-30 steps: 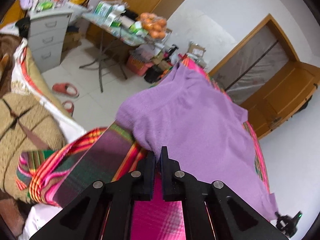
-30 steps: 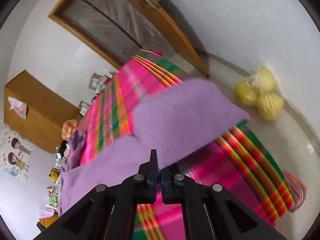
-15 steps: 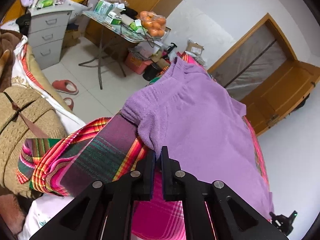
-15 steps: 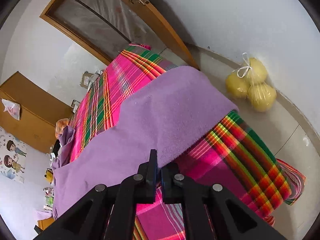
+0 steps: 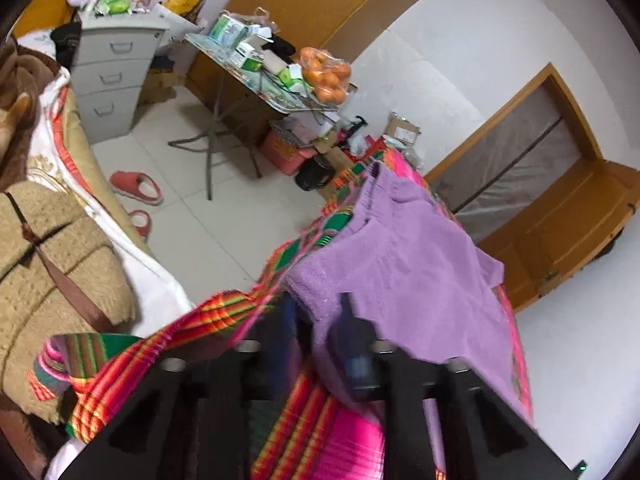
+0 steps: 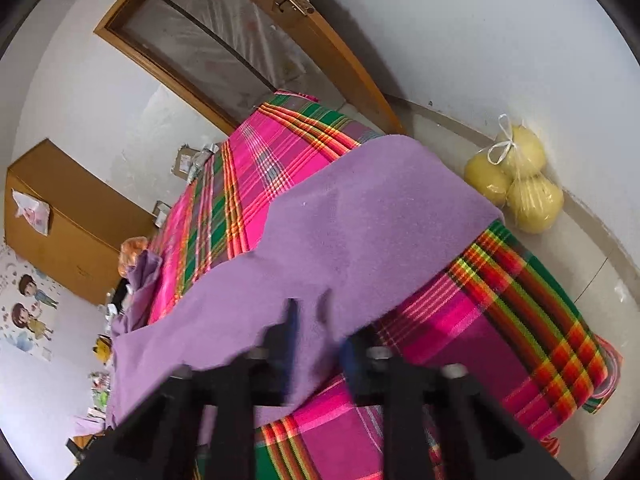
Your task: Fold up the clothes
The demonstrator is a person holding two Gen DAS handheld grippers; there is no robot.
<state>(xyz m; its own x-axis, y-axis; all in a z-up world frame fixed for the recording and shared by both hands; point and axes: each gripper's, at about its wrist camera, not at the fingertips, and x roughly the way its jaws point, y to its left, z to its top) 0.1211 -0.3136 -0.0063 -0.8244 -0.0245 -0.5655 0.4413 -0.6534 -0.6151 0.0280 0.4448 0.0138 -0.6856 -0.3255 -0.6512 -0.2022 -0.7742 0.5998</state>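
1. The purple sweater (image 5: 416,276) lies spread on your worktop, on a pink plaid cloth (image 6: 256,184) that covers the worktop and hangs over its edges.
2. In the right wrist view the sweater (image 6: 360,236) runs from the near edge towards the far left, where a bunched part reaches the cloth's far side.
3. Your left gripper (image 5: 320,320) has its fingers apart, and the sweater's near corner sits in the gap between them; the frame is blurred there.
4. Your right gripper (image 6: 316,320) also has its fingers apart, with the sweater's near edge lying between them; it too is blurred.
5. Past the worktop in the left wrist view stands a folding table (image 5: 248,84) loaded with boxes and a bag of oranges (image 5: 326,76).
6. A grey drawer cabinet (image 5: 112,80) stands further left, and red slippers (image 5: 138,188) lie on the tiled floor.
7. In the right wrist view a bag of yellow fruit (image 6: 516,188) rests on the floor by the wall, near a wooden door (image 6: 240,40).
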